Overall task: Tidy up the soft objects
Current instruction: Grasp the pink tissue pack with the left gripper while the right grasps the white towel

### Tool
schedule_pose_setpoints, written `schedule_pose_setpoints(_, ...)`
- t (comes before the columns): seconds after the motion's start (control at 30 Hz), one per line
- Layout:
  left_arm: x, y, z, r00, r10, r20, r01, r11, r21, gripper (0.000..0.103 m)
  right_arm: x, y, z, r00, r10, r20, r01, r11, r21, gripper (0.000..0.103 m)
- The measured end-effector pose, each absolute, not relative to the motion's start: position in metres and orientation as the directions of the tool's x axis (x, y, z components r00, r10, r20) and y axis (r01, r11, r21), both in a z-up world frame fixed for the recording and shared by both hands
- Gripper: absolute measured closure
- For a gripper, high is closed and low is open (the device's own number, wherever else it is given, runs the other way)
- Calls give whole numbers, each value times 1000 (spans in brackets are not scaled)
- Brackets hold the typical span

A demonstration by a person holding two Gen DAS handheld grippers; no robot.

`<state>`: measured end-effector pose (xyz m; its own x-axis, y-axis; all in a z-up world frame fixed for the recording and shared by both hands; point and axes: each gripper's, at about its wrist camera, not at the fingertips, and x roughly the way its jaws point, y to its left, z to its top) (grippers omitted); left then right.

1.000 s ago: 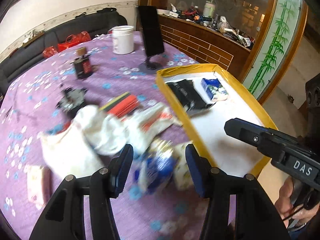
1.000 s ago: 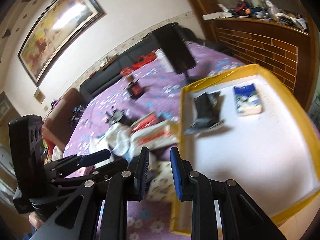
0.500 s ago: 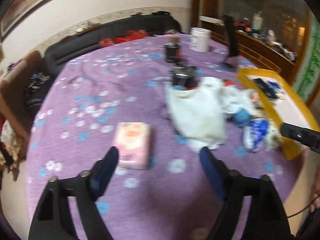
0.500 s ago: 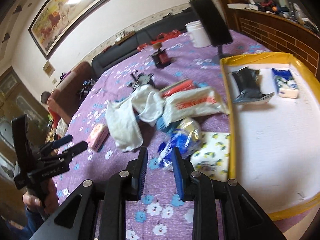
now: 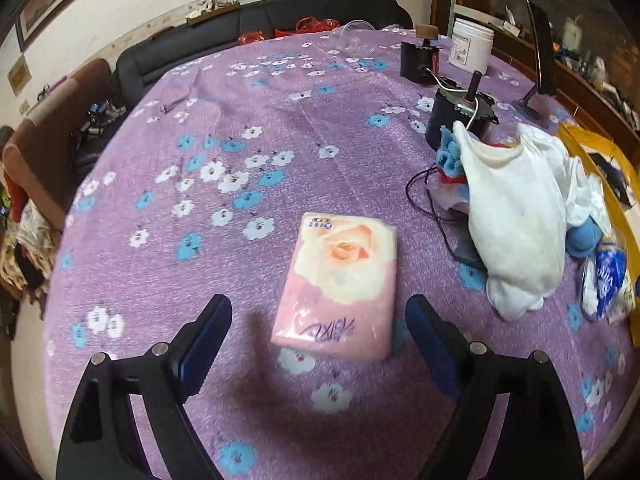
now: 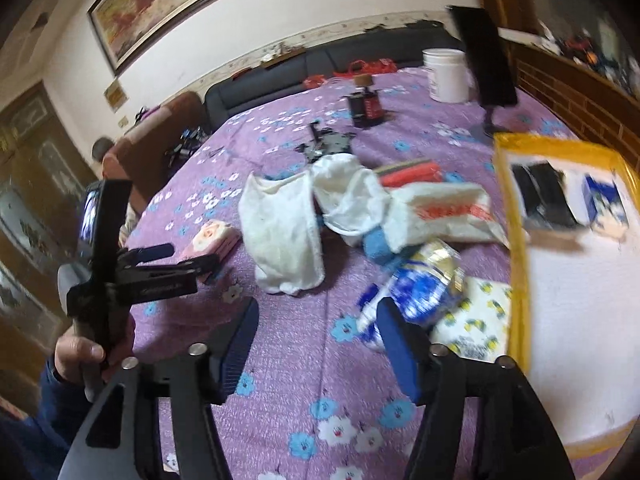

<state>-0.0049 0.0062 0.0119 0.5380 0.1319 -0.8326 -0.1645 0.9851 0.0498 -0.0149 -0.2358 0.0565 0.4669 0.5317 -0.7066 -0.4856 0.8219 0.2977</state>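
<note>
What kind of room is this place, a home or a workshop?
Most likely a home living room. A black sofa stands along the wall under a large framed painting, and the round table wears a purple flowered tablecloth strewn with household clutter.

We see the left gripper [image 5: 318, 322]: two black angular arms with triangular cut-outs, silver round screws at the joints, dark blue ribbed pads [image 5: 206, 334] on the inner faces. The right gripper [image 6: 316, 346] is the same build, with black frame, silver screws [image 6: 197, 349] and blue grooved pads. In the right wrist view the left gripper [image 6: 188, 258] shows from the side: black body with pale lettering along it, too blurred to read, a tall black block mounted on top with a small lit screen, and a grey handle below. The hand [image 6: 86, 354] wrapped on that handle comes out of a dark navy sleeve [image 6: 28, 420].
</note>
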Motion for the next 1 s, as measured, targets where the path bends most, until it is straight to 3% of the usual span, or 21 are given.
schedule_pose_setpoints(0.03, -4, 8, 11, 544, 123, -830, -167, 985, 37, 20, -13, -229, 56, 468, 522, -713, -497, 823, 276, 34)
schedule_pose_setpoints(0.07, -4, 10, 9, 550, 120, -827, -170, 985, 30, 33, -11, -223, 56, 470, 514, -717, -505, 823, 259, 34)
schedule_pose_setpoints(0.13, -3, 13, 5, 546, 96, -832, -168, 986, 3, 48, -9, -207, 56, 471, 501, -727, -533, 818, 218, 34)
schedule_pose_setpoints(0.4, -7, 22, 7, 587, 22, -809, -158, 983, -88, 49, 10, -140, 35, 503, 385, -774, -599, 801, 9, 34)
schedule_pose_setpoints(0.47, -9, 21, 9, 594, 26, -804, -154, 985, -82, 49, 17, -134, 23, 495, 365, -788, -598, 801, -4, 44)
schedule_pose_setpoints(0.5, -10, 19, 10, 599, 28, -800, -151, 985, -78, 49, 19, -134, 20, 485, 369, -793, -597, 802, 8, 72)
schedule_pose_setpoints(0.53, -11, 19, 11, 603, 30, -797, -148, 986, -74, 49, 22, -135, 16, 466, 366, -806, -591, 806, 24, 88)
schedule_pose_setpoints(0.73, -13, 19, 14, 617, 26, -787, -140, 987, -77, 49, 5, -162, 35, 384, 476, -791, -603, 778, 176, 90)
schedule_pose_setpoints(0.87, -13, 21, 14, 617, 17, -787, -140, 986, -88, 49, -20, -188, 53, 122, 620, -775, -612, 662, 433, 89)
schedule_pose_setpoints(1.0, -14, 19, 14, 616, 16, -787, -135, 987, -86, 49, -40, -208, 62, -121, 704, -699, -535, 547, 644, 89)
